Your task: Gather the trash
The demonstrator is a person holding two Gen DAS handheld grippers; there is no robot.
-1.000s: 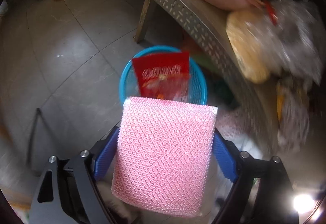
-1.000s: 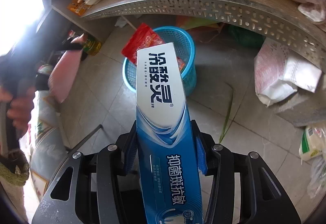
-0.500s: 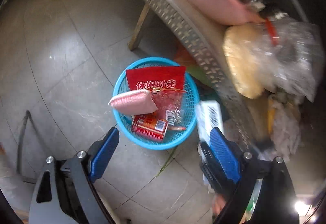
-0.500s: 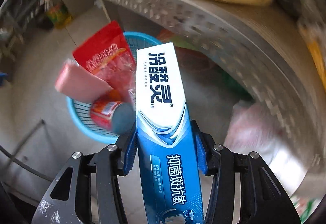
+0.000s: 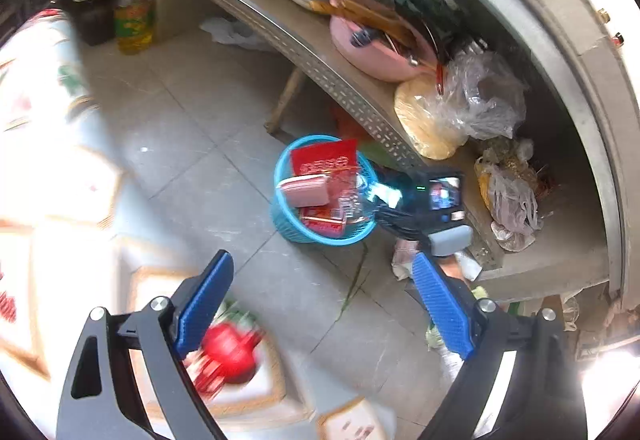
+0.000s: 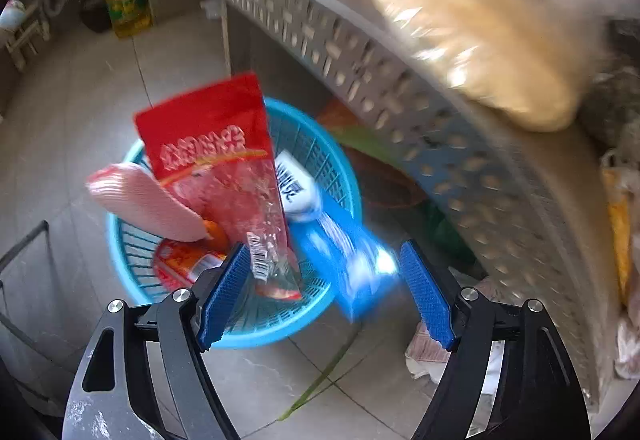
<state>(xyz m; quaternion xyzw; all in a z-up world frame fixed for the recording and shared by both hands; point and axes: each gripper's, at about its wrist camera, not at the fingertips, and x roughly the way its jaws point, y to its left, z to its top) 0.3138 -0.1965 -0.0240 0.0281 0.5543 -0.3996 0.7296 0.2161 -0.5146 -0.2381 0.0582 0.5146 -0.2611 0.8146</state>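
A blue plastic basket (image 6: 132, 264) (image 5: 288, 220) stands on the tiled floor under a metal shelf. In it lie a red snack bag (image 6: 208, 144) (image 5: 324, 158), a pink sponge (image 6: 140, 200) (image 5: 306, 190) and a red can (image 6: 180, 264). A blue and white toothpaste box (image 6: 340, 240), blurred, is dropping across the basket's right rim. My right gripper (image 6: 324, 292) hangs just above the basket, its jaws opening, the box free between the blue pads. My left gripper (image 5: 320, 304) is open and holds nothing, high above the floor and back from the basket. The right gripper's body (image 5: 424, 204) shows beside the basket in the left wrist view.
A perforated metal shelf (image 5: 320, 68) carries bowls, plates, a pink basin (image 5: 376, 52) and plastic bags (image 5: 480, 100). An oil bottle (image 5: 132, 20) stands at the back. White printed sacks (image 5: 48, 160) fill the left. Crumpled wrappers (image 6: 424, 352) and a green stalk lie on the floor.
The left gripper dropped the pink sponge into the basket, then rose and drew back. The right gripper swung over the basket, spread its jaws and released the toothpaste box, which is falling.
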